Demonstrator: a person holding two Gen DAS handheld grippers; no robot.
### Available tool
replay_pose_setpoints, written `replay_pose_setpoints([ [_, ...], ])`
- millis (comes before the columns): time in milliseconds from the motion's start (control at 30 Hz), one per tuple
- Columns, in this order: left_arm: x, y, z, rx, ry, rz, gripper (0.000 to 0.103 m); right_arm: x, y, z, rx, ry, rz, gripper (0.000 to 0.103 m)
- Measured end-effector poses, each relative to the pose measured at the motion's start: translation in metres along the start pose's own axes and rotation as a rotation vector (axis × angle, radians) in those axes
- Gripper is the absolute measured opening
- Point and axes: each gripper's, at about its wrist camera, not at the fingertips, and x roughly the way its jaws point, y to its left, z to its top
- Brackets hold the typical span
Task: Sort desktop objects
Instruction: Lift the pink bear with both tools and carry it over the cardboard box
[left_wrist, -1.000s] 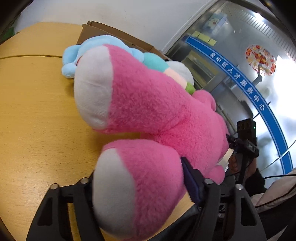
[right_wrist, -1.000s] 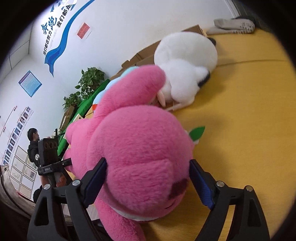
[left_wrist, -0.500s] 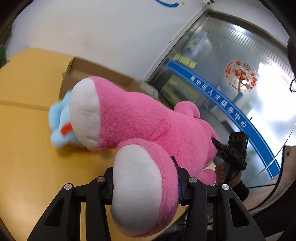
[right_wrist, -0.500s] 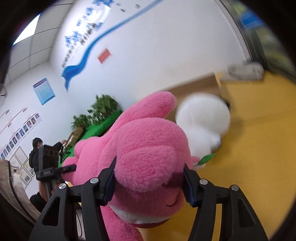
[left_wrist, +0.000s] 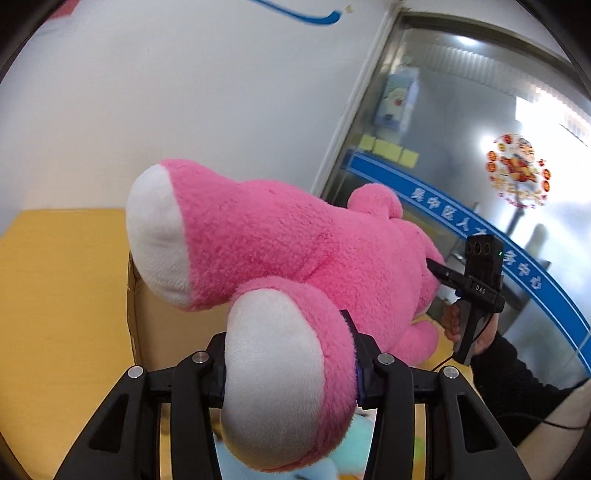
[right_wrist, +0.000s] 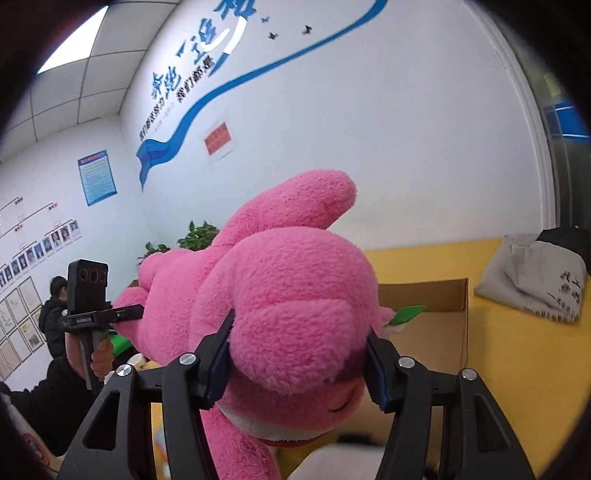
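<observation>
Above the yellow desktop, the left gripper is clamping one foot and the right gripper the head of the pink plush bear, carried airborne over the cardboard box at 3 o'clock, likely requiring lowering and release.

Showing: one pink plush bear, two grippers, left and right, one cardboard box, one grey bag.
</observation>
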Motion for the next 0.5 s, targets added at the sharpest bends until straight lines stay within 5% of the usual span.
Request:
replay_pose_setpoints([
  [100,0.054,0.041,0.0,-0.069,0.079,0.02,0.049,0.049,-0.034,0.022,-0.002,0.043,-0.017,0.058],
  [300,0.139,0.094,-0.05,-0.17,0.286,0.084,0.049,0.132,-0.088,-0.023,0.07,0.34,-0.119,0.058],
  [367,0.148,0.095,-0.065,-0.176,0.328,0.084,0.051,0.144,-0.095,-0.039,0.096,0.442,-0.167,0.058],
  [500,0.139,0.095,-0.071,-0.188,0.32,0.051,0.056,0.136,-0.098,-0.049,0.131,0.488,-0.182,0.062],
])
